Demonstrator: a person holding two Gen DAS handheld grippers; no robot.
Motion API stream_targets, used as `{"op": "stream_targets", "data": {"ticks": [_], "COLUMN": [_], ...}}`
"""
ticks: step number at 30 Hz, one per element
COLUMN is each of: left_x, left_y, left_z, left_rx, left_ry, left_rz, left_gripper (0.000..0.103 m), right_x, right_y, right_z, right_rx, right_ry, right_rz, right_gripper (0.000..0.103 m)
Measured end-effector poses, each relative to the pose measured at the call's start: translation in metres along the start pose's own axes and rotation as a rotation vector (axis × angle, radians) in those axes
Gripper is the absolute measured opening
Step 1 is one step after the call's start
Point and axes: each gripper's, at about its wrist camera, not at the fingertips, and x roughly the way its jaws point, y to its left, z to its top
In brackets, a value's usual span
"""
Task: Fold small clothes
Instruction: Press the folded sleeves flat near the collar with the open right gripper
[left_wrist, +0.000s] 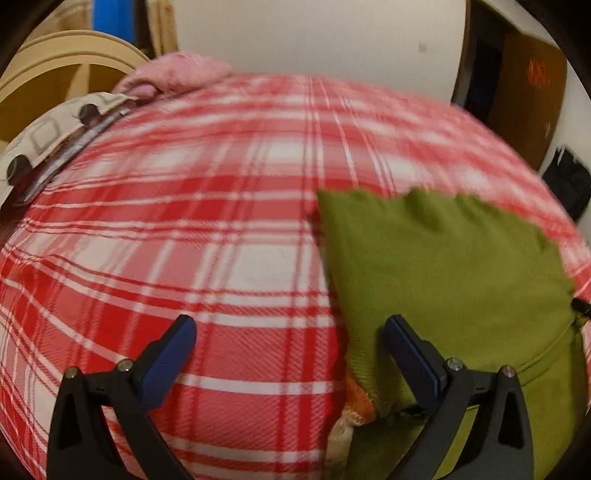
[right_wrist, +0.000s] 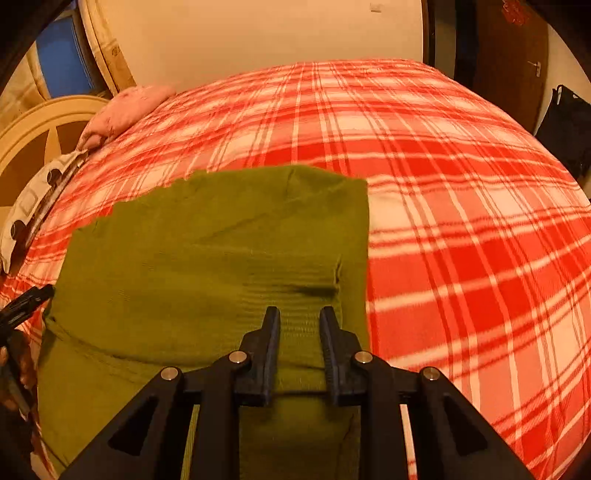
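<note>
An olive green knit garment (right_wrist: 207, 251) lies on the red and white plaid blanket (right_wrist: 461, 206), with one layer folded over and its scalloped edge at the far side. My right gripper (right_wrist: 300, 312) is shut on the garment's ribbed band, which fills the narrow gap between its fingers. In the left wrist view the green garment (left_wrist: 443, 266) is at the right. My left gripper (left_wrist: 291, 321) stands wide open at its left edge, with the right finger (left_wrist: 406, 347) over the cloth and the left finger over bare blanket. It holds nothing.
An orange and cream cloth (left_wrist: 354, 410) pokes out from under the garment's near edge. A pink cloth (right_wrist: 125, 107) and a patterned pillow (right_wrist: 33, 199) lie at the bed's far left by a cream headboard (left_wrist: 55, 55). A black bag (right_wrist: 569, 129) hangs by the door on the right.
</note>
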Motion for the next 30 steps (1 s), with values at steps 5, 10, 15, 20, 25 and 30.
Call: {"op": "stream_targets", "data": {"ticks": [5,10,15,20,25,30], "left_x": [-0.001,-0.014,-0.035,-0.028,-0.042,-0.058], "left_y": [-0.007,0.005,-0.002,-0.004,-0.002,-0.003], "left_z": [-0.011,-0.018,-0.038,-0.046,-0.052,-0.065], "left_rx": [0.042,-0.021,-0.022,-0.011,-0.013,-0.017], "left_ry": [-0.021,-0.013,-0.044,-0.002,-0.015,-0.026], "left_rz": [0.035,0.026,-0.008,0.005,-0.007,-0.022], "left_gripper": [0.103,0.103,0.103,0.103,0.103,0.103], "right_x": [-0.004,-0.02,-0.018,-0.014,-0.036,-0.059], "right_y": [0.006,0.005,0.029,0.019,0.024,0.033], "right_z": [-0.013,-0.015,-0.033,-0.039,-0.051,-0.079], "right_rx": [-0.081,-0.077,-0.129,-0.04,-0.016,-0.026], "right_ry": [0.012,-0.069,-0.052,-0.065,-0.067,-0.085], "right_rz": [-0.095,-0.099,-0.059,-0.026,0.003,0.01], "right_gripper": [0.023,0.023,0.035,0.035,0.035,0.035]}}
